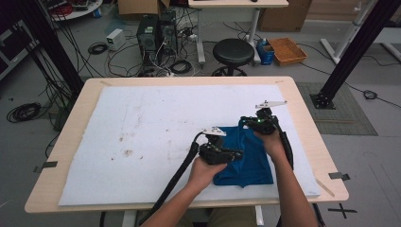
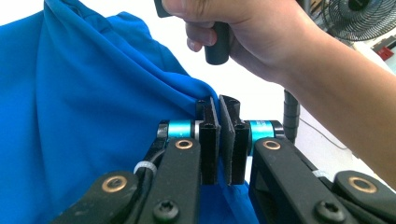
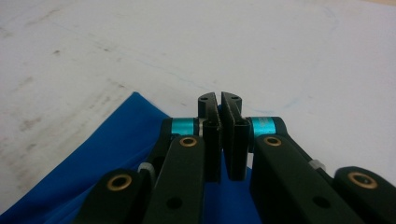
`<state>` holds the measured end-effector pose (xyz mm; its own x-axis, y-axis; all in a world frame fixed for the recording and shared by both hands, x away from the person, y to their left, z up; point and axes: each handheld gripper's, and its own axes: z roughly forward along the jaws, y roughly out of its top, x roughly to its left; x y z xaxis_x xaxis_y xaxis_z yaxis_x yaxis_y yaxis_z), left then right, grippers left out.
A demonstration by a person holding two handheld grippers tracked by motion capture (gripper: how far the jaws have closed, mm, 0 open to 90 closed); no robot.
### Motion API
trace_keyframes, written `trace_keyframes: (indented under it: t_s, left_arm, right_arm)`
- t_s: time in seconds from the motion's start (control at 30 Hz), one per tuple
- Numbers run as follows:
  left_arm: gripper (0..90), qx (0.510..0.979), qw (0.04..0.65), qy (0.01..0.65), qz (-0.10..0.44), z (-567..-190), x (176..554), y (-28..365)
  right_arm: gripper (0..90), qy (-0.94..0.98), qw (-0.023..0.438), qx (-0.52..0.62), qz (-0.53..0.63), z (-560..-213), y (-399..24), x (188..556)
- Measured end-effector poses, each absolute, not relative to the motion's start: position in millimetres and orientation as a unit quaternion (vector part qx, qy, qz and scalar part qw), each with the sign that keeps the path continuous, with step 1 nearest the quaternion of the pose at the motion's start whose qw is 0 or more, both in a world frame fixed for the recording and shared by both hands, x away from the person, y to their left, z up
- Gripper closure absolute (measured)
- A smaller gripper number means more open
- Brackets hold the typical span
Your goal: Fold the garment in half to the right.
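Wooden table [image 1: 302, 101], covered almost edge to edge by a white felt mat [image 1: 156, 123], faintly stained at centre-left. Broad bare stretch of mat across the whole left half and along the far edge; only a narrow strip to the right of the cloth and another in front of it before the near edge. On the right near quarter of the mat, a blue cloth [image 1: 248, 156], bunched and partly folded, near hem close to the mat's front edge. At the cloth's left side, left gripper [image 1: 239, 153], jaws pressed together and pinching a raised fold of blue cloth [image 2: 93, 116], fabric draping down and away from the pads. At the cloth's far right corner, right gripper [image 1: 245, 122], jaws likewise closed on the blue cloth [image 3: 116, 140], which runs under and between them; bare mat [image 3: 280, 56] beyond its tips. Both hands close together, right hand [image 2: 247, 32] just past the left gripper's tips.
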<state>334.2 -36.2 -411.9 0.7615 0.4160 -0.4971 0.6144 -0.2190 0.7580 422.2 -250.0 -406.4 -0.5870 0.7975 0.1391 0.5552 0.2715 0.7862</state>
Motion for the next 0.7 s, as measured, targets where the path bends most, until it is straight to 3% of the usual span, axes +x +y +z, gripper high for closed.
trace_keyframes:
  t_s: [0.4,0.5,0.6,0.7]
  left_arm:
    - [83.7,0.788,0.518,0.319,-0.092,-421.7,340.2,-77.4]
    - [67.0,0.78,0.539,0.313,-0.062,-416.6,341.9,-66.9]
    - [46.8,0.768,0.557,0.314,-0.02,-408.8,345.3,-42.9]
    - [37.4,0.758,0.568,0.319,0.021,-403.3,348.5,-10.5]
  right_arm:
    - [87.4,0.761,0.182,0.473,0.405,-416.1,-283.6,410.1]
    - [85.4,0.761,0.19,0.476,0.397,-418.2,-288.1,406.0]
    - [65.3,0.747,0.195,0.491,0.404,-418.9,-296.7,400.7]
    - [56.1,0.737,0.204,0.494,0.414,-416.9,-304.6,390.4]
